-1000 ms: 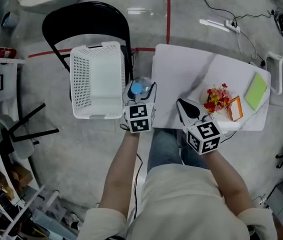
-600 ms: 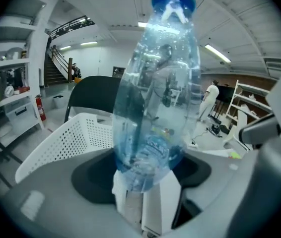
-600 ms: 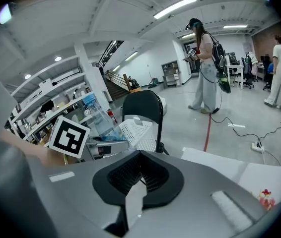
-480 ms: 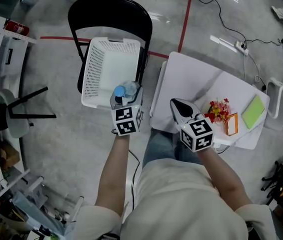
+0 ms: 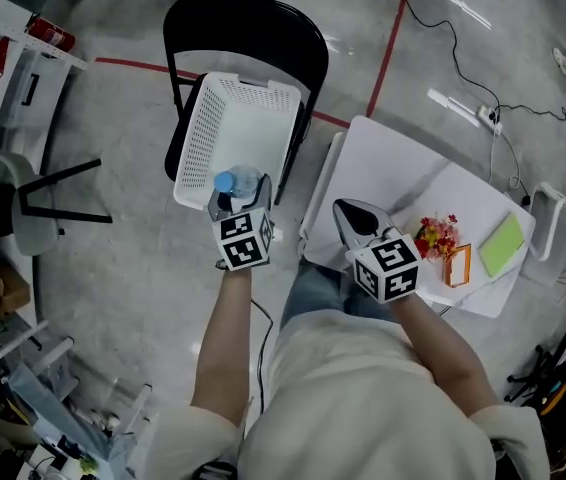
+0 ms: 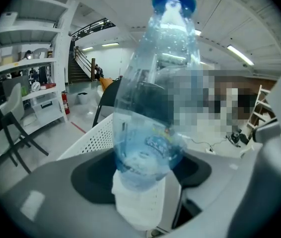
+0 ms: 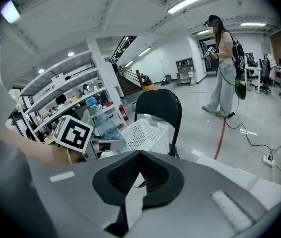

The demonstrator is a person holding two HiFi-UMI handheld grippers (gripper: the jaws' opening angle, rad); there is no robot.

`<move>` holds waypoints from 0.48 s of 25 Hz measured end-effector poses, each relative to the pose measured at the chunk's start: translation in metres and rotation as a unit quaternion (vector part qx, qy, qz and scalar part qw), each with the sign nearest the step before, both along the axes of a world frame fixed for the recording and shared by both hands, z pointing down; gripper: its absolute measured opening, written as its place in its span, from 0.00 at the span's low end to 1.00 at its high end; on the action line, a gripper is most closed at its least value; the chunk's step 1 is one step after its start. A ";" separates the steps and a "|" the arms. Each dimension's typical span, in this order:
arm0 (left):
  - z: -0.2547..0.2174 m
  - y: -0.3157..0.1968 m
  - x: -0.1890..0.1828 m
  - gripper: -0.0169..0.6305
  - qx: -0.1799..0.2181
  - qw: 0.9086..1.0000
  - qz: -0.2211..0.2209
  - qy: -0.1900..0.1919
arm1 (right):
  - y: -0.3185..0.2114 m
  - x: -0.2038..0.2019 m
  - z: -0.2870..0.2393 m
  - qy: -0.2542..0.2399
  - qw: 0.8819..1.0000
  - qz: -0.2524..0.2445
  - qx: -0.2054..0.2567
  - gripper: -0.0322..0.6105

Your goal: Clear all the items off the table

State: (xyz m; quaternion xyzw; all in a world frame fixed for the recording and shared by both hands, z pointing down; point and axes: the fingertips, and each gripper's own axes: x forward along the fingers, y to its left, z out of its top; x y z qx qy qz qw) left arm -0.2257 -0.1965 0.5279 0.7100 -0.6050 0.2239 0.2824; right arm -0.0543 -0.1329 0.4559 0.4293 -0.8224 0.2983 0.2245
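Plastic bottle [image 5: 246, 180], just one, clamped in left gripper [image 5: 240, 206] at one white basket [image 5: 233, 84]; right gripper [image 5: 349, 214] closed, empty

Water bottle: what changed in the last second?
The left gripper, still gripping the water bottle, carried it left from beside the table to over the near end of the white basket. The right gripper stayed shut and empty; flowers, orange card, green pad unmoved.

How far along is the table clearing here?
Done: nothing shows in the basket yet. In hand: the left gripper holds a water bottle above the basket; the right gripper is shut, empty. Left: flowers, orange-framed card and green pad on the table.
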 end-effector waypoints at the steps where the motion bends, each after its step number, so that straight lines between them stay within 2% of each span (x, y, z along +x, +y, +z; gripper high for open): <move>1: 0.002 0.001 -0.002 0.55 -0.002 1.000 -0.004 0.000 | -0.001 -0.001 -0.001 0.001 1.000 -0.002 0.001 0.05; 6: 0.011 0.002 -0.008 0.56 -0.022 0.999 -0.028 0.020 | -0.004 -0.001 -0.002 0.002 1.000 0.002 0.003 0.05; 8: 0.009 0.001 -0.009 0.64 -0.019 0.999 -0.037 0.032 | -0.001 0.001 -0.003 0.003 1.000 0.001 0.002 0.05; 12: 0.007 -0.002 -0.011 0.66 -0.013 0.999 -0.039 0.026 | 0.003 0.003 -0.002 0.007 1.000 -0.001 0.000 0.05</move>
